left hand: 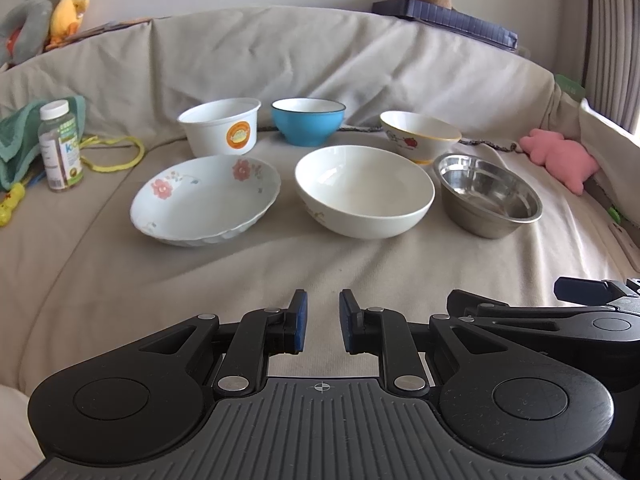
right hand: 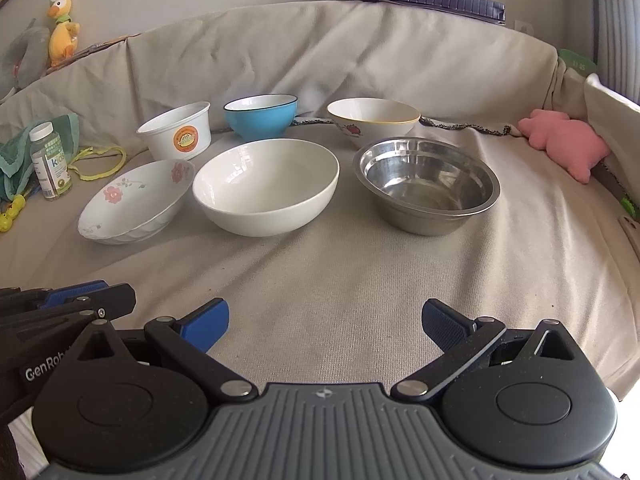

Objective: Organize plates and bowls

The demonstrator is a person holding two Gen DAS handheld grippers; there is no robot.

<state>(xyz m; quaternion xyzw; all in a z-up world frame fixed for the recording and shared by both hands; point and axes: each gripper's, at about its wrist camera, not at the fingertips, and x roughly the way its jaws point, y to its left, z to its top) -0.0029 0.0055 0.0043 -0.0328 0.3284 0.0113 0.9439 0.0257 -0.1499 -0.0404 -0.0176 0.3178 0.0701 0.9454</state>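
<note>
Six bowls (right hand: 266, 186) ahead, bottle (left hand: 60, 146) at left — left gripper (left hand: 323, 320) fingers narrowly apart, right gripper (right hand: 325, 326) fingers wide, both empty

Your left gripper (left hand: 323, 322) holds nothing, its jaws narrowly parted. Ahead of it on the sofa cover (left hand: 320, 264) stand the floral dish (left hand: 206, 202), white bowl (left hand: 364, 192) and steel bowl (left hand: 490, 196); the blue bowl (left hand: 308, 122) stands farther off.

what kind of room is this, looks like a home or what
Most likely a home living room or bedroom, not a kitchen: the bowls sit on a sofa draped in a beige cover, plush toys line the ledge behind it, and a curtain hangs at the right.
</note>
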